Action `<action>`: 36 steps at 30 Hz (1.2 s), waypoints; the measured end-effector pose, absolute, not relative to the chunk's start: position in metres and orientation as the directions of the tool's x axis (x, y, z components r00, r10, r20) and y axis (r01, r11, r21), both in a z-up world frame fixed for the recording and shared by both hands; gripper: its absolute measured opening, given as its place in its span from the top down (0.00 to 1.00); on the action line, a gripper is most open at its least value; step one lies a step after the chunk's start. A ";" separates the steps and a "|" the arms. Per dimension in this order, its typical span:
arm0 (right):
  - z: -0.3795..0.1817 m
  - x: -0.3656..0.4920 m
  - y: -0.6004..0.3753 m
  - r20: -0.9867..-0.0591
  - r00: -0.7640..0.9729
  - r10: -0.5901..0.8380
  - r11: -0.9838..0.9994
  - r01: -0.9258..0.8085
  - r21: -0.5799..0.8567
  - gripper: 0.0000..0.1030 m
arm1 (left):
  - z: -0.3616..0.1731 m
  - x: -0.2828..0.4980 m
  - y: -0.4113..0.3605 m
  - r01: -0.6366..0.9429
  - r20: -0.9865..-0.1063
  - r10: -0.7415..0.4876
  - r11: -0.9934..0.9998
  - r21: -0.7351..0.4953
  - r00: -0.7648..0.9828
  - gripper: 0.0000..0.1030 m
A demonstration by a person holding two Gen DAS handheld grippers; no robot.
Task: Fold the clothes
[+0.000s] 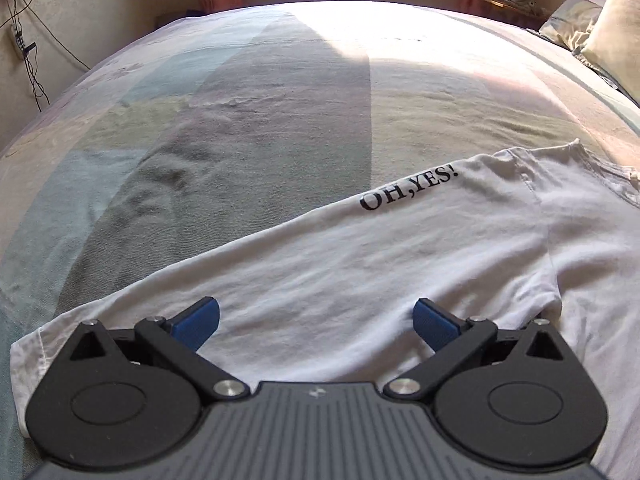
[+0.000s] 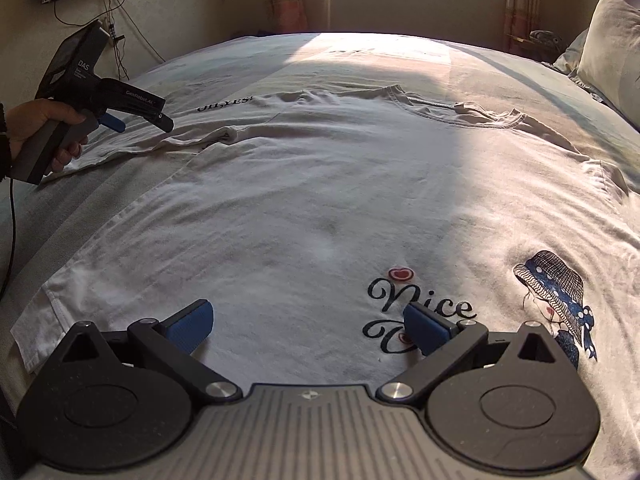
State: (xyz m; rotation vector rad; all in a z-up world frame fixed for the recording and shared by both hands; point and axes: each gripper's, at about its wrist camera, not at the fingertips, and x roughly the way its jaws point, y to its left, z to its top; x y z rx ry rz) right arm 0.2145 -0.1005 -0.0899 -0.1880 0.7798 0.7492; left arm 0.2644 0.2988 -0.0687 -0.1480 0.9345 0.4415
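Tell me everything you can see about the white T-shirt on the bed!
The T-shirt is white, thin, wrinkled cloth, lying spread flat on the bed, front up, neckline toward the window. Its left sleeve says "OH,YES!" in black. Near the hem is curly "Nice" lettering with a small heart, beside a drawing of a girl in a dotted blue hat. Sunlight falls across one side. The left gripper and right gripper hover open above it, gripping nothing.

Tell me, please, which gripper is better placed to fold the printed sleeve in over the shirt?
Left, probably: the left gripper hovers open right over the sleeve, while the right gripper sits open over the shirt by its hem.
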 end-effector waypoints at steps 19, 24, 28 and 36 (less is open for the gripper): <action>-0.094 0.213 -0.100 -0.697 0.503 0.512 0.735 -0.676 0.051 0.00 | -0.068 0.329 0.264 -0.449 -0.794 0.285 0.893 0.016 0.538 0.00; -0.094 0.214 -0.100 -0.694 0.508 0.510 0.735 -0.677 0.045 0.00 | -0.079 0.297 0.253 -0.435 -0.774 0.311 0.899 0.051 0.552 0.00; -0.093 0.213 -0.099 -0.704 0.506 0.498 0.736 -0.676 0.035 0.00 | -0.071 0.272 0.256 -0.410 -0.795 0.304 0.909 0.077 0.525 0.00; -0.094 0.211 -0.098 -0.697 0.516 0.498 0.738 -0.674 0.028 0.00 | -0.046 0.282 0.267 -0.390 -0.739 0.130 0.901 -0.190 0.661 0.01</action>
